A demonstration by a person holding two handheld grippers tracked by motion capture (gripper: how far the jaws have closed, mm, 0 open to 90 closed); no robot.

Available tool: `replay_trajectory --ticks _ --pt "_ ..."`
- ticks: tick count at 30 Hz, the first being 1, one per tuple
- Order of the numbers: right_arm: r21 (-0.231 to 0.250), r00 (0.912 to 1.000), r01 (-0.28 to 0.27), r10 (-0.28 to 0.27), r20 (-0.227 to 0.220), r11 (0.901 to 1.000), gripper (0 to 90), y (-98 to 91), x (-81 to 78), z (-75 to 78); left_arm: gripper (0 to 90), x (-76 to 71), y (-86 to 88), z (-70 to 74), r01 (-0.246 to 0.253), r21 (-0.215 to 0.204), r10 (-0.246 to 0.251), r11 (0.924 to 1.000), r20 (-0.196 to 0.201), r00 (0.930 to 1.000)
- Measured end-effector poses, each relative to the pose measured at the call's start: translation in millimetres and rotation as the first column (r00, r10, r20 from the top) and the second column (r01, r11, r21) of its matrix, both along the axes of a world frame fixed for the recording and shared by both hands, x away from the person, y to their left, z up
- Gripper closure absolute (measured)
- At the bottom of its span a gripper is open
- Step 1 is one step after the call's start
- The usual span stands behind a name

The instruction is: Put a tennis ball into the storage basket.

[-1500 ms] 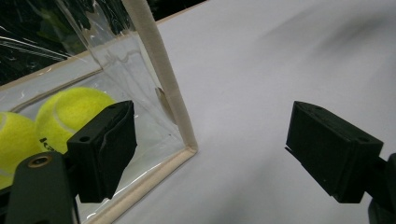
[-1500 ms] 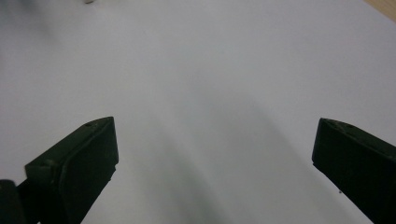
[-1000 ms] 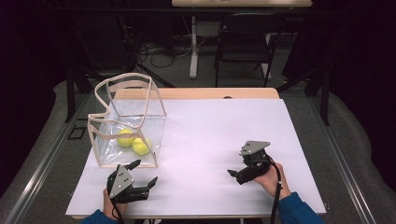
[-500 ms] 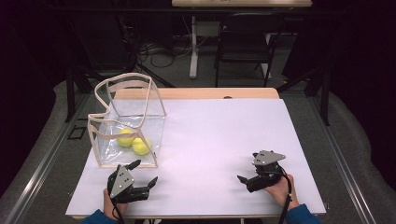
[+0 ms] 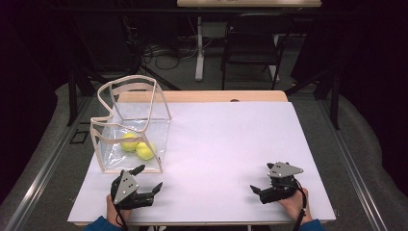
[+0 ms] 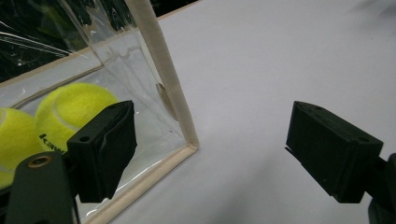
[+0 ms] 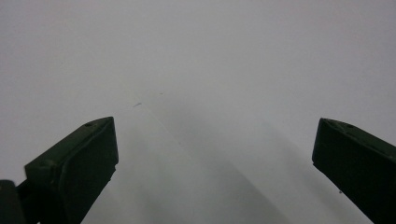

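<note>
The fingers [image 6: 105, 149] of the left gripper [image 5: 150, 179] stand spread wide with nothing between them, one black pad low at the left of the left gripper view and the other well off to the right. In the high view this gripper rests near the front left edge of the white table [image 5: 226, 144], just in front of the clear bag [image 5: 130, 125], its jaws pointing toward the bag's near corner. The bag is a see-through box shape trimmed in beige strip, standing upright and open at the top on the left part of the table. Inside it lie two yellow tennis balls [image 5: 137, 147], side by side on the bag's floor and touching or very nearly so; through the wrinkled plastic it is hard to say which. In the left gripper view the bag's near corner edge [image 6: 161, 79] rises between the two pads, closer to the left one, and the balls show behind the clear wall.

The right gripper [image 5: 256, 190] sits near the front right edge of the table, well apart from the bag, held in the person's hand [image 5: 293, 204]. Its jaws are also parted wide and hold nothing; the right gripper view looks along them onto bare white tabletop.
</note>
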State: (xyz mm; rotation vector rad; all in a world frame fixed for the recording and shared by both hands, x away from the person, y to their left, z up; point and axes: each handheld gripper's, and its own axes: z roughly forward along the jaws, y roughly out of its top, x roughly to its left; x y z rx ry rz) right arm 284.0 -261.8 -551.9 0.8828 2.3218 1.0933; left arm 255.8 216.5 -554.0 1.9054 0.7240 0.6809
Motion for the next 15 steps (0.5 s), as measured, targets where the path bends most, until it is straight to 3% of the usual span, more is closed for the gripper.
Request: replay_trajectory --ticks 15 --pt "0.035 0.9997 0.023 -0.024 0.01 0.9991 0.0 -8.8 -4.0 -3.1 16.0 0.5 -0.7 -0.5 0.001 0.01 0.0 0.9999 -0.005 1.0"
